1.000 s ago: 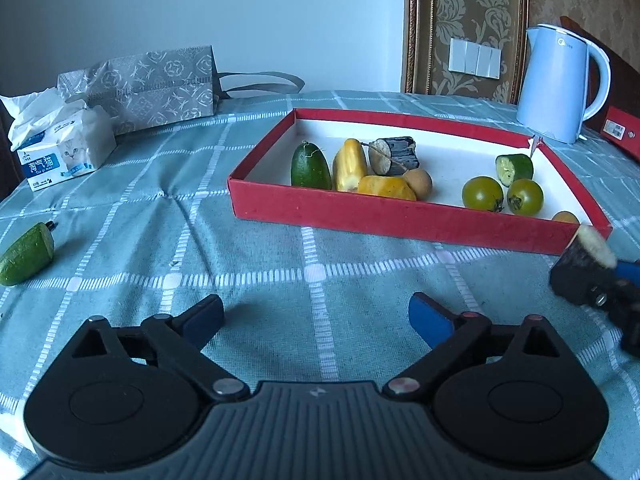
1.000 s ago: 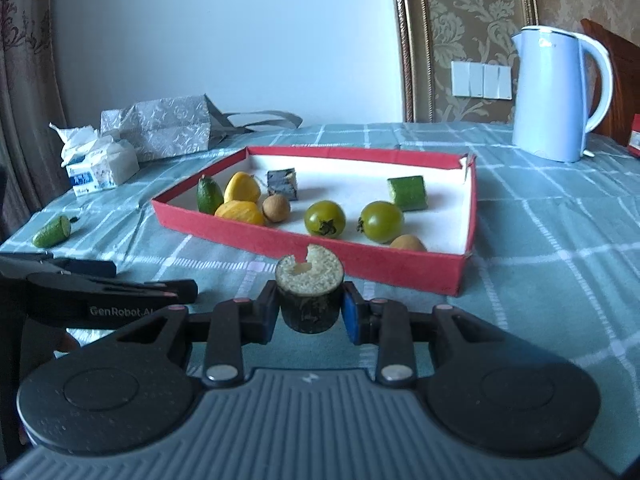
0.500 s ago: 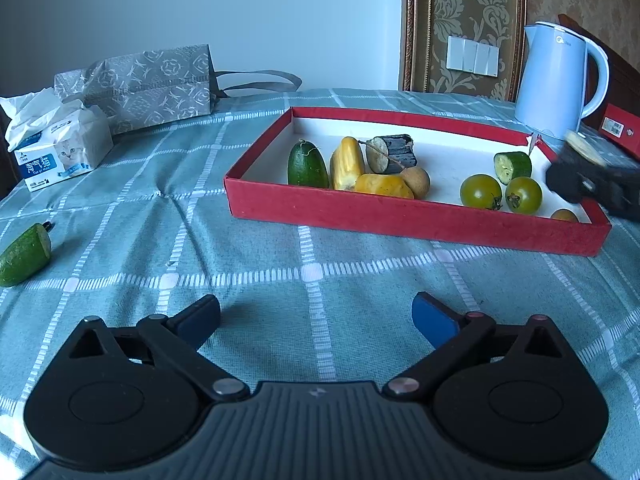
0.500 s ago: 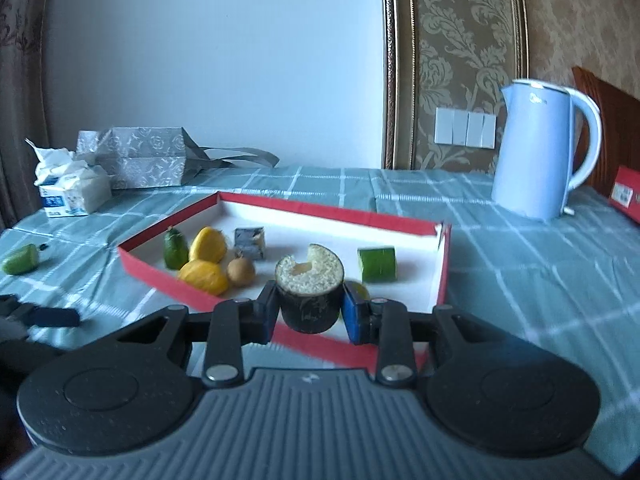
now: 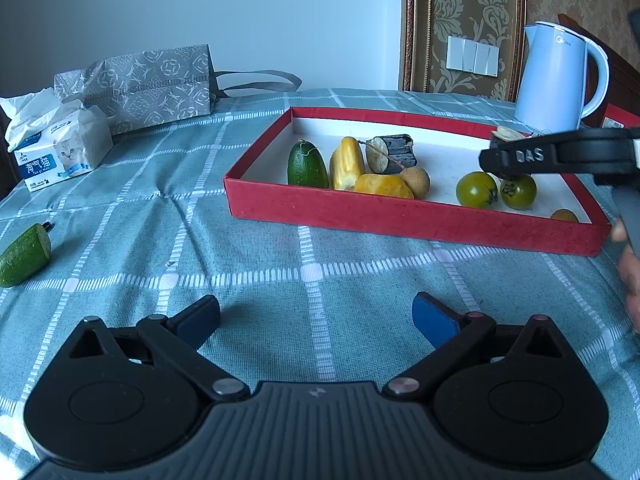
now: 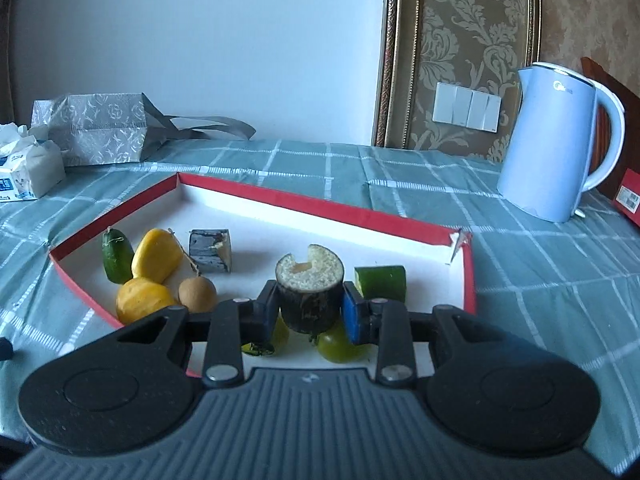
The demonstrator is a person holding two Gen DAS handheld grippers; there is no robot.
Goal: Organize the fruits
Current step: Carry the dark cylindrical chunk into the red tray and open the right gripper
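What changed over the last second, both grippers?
The right gripper, shut on the dark stub throughout, carried it from the cloth in front of the red tray to over the green tomatoes. The left gripper stayed open and in place. The tray's fruit and the cucumber piece on the cloth did not move.

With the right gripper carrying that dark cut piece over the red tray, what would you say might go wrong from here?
1. The dark cut piece hangs right above the two green tomatoes; released here, it may land on them and roll.
2. The right gripper pinches only its lower sides, so it might slip on the way.
3. The green piece lies on the cloth far from the red tray, beside the idle, open left gripper, and may be overlooked.
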